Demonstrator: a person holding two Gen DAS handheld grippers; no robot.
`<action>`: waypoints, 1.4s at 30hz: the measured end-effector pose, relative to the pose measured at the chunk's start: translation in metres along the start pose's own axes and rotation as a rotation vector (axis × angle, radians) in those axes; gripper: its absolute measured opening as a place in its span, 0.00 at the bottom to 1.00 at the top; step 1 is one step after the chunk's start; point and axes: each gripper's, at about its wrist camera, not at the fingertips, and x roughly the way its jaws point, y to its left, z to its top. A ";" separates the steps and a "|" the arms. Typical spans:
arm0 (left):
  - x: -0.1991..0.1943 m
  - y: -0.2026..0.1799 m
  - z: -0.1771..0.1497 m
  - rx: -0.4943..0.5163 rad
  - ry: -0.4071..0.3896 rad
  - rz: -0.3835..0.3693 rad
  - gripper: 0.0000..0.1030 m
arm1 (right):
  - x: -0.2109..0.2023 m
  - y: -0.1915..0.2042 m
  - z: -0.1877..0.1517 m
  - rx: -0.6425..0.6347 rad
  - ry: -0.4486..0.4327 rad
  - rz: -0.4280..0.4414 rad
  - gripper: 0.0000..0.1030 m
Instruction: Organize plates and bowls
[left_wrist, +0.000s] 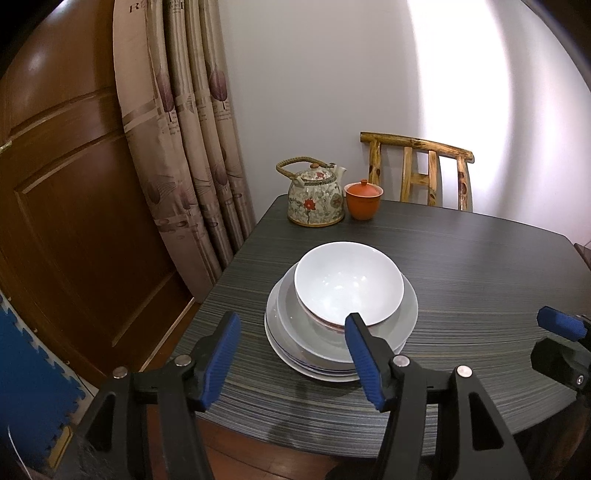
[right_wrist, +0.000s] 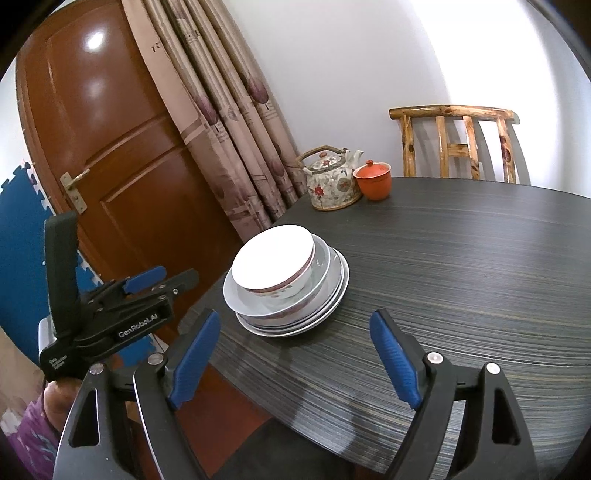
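Observation:
A white bowl (left_wrist: 348, 283) with a red-patterned outside sits on top of a stack of white plates (left_wrist: 295, 343) near the left edge of the dark table (left_wrist: 480, 280). In the right wrist view the same bowl (right_wrist: 273, 258) tops the plates (right_wrist: 325, 306). My left gripper (left_wrist: 291, 325) hangs open just short of the stack, nothing between its blue pads. My right gripper (right_wrist: 295, 325) is open too, over the table's near edge, right of the stack. The left gripper (right_wrist: 155, 278) also shows from the side, held by a hand.
A flowered teapot (left_wrist: 316, 195) and an orange lidded cup (left_wrist: 364, 199) stand at the far left corner of the table. A wooden chair (left_wrist: 421, 173) stands behind the table. A curtain (left_wrist: 184, 122) and a brown door (left_wrist: 74, 206) are on the left.

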 end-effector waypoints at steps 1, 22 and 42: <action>0.000 0.000 0.000 -0.001 0.001 -0.003 0.59 | -0.001 0.001 0.000 -0.005 -0.001 -0.001 0.79; 0.006 -0.001 -0.001 0.010 0.009 -0.003 0.66 | -0.002 0.001 -0.006 0.005 0.003 0.000 0.88; 0.002 0.003 0.002 -0.005 -0.017 0.017 0.75 | -0.002 0.001 -0.006 0.006 0.009 0.006 0.88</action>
